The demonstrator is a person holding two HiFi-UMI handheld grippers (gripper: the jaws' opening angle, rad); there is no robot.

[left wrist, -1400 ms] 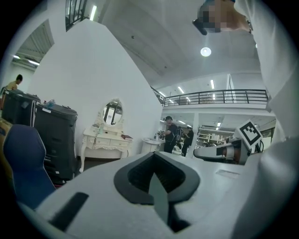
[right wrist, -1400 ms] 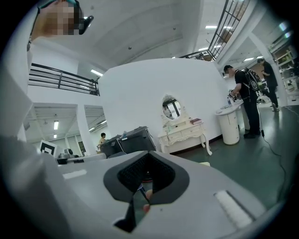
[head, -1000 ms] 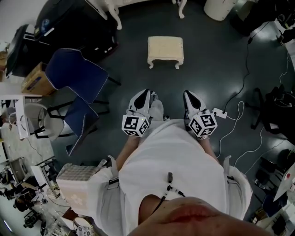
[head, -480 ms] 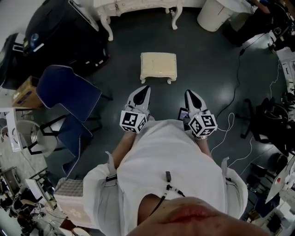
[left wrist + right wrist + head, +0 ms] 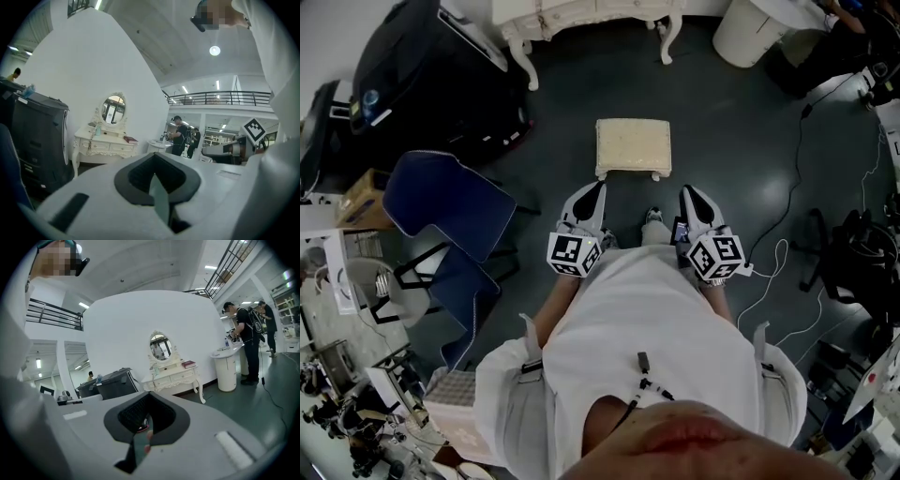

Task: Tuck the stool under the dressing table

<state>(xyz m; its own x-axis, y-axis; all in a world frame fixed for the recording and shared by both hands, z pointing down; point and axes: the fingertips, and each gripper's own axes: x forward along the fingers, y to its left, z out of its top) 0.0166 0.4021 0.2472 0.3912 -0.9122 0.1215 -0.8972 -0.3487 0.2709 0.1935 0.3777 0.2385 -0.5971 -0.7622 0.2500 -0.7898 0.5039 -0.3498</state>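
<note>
Head view, looking steeply down. One cream stool (image 5: 633, 146) stands on the dark floor (image 5: 741, 122) just beyond the person's feet, its long side square to the far wall. It sits clear of the single white bench (image 5: 581, 13), the dressing table of the task, at the far edge, with a strip of bare floor between them. The stool is not yet tucked in, but it is roughly lined up with the gap between the bench legs, which suits a straight push.

Two grippers are held side by side, close to the body and pointing toward the far side. The left gripper (image 5: 594, 189) and right gripper (image 5: 688, 193) are set roughly as far apart as the stool is wide, and neither touches it. Both pairs of jaws are pressed together with nothing between them, which probably serves to nudge the seat with blunt tips rather than pinch it.

The gripper views show one oval mirror (image 5: 114, 109) on the bench and one red book (image 5: 131, 139) on its top. Two people (image 5: 245, 336) stand at the far right beside one white round bin (image 5: 748, 28). To the left are what look like two blue chairs (image 5: 455, 195), partly overlapping, and one black case (image 5: 441, 66)
</note>
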